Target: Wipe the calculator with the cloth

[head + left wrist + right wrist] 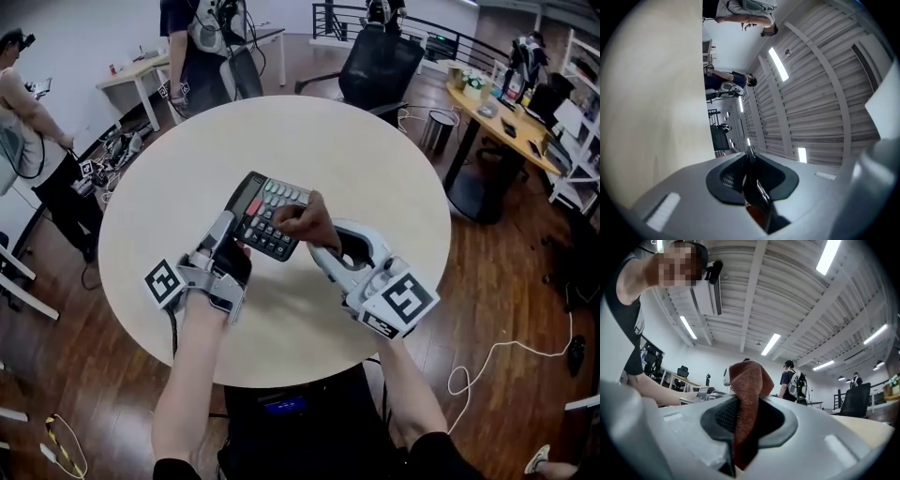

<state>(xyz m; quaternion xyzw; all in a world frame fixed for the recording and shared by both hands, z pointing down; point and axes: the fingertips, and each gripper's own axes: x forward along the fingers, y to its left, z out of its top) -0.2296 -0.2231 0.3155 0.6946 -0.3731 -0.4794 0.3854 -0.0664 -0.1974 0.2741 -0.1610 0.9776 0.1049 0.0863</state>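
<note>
Clamping calculator (265, 214) edge-on, L tool (750, 155); R tool (745, 401) pinches cloth (749, 376); only head view shows cloth over calculator.

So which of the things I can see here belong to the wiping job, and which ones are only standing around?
Part of the job:
- calculator, gripped by the left gripper
- brown cloth, gripped by the right gripper

Only around:
- round table, just the surface below
- black office chair
- waste bin
- long desk at the right
- other people
</note>
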